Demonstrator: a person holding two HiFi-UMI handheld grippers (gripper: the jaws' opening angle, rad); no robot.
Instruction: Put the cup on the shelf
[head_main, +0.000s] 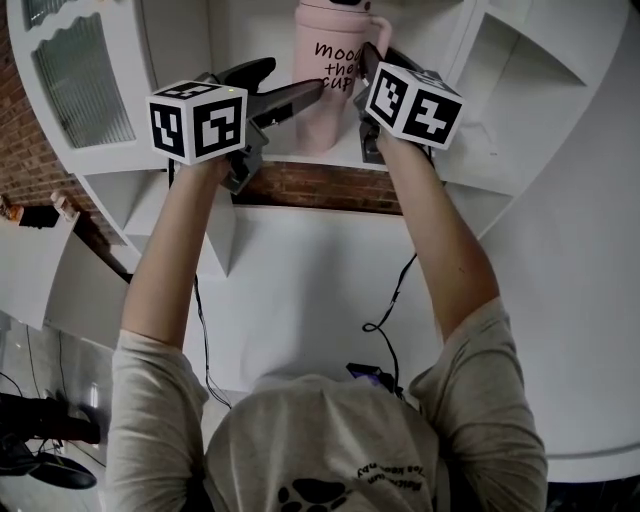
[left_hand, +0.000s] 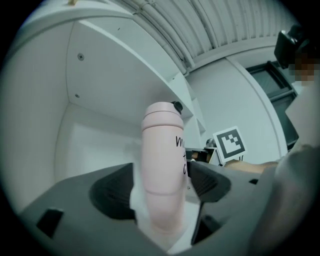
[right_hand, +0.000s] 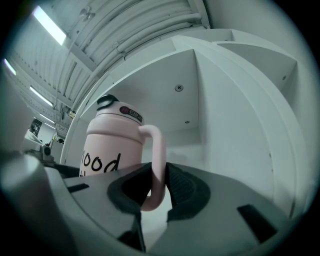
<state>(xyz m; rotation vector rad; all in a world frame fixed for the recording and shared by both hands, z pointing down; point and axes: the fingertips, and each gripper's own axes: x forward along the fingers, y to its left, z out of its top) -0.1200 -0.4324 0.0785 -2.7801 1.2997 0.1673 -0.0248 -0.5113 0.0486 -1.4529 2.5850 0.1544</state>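
Observation:
A pink cup (head_main: 325, 90) with black lettering and a side handle stands upright in a compartment of the white shelf (head_main: 500, 150). My right gripper (head_main: 368, 75) is shut on the cup's handle (right_hand: 157, 150), which sits pinched between both pads (right_hand: 185, 187). My left gripper (head_main: 295, 92) reaches in from the left with its jaws wide, and the cup's body (left_hand: 162, 170) is between them. The right pad (left_hand: 205, 182) lies against the cup, while the left pad (left_hand: 112, 195) stands a little off it. The jaws hide the cup's base.
A strip of brick wall (head_main: 320, 185) shows below the shelf board. Further open compartments (head_main: 530, 60) lie to the right and a ribbed glass door (head_main: 80, 80) to the left. A black cable (head_main: 395, 300) hangs over the white tabletop (head_main: 300, 290) below my arms.

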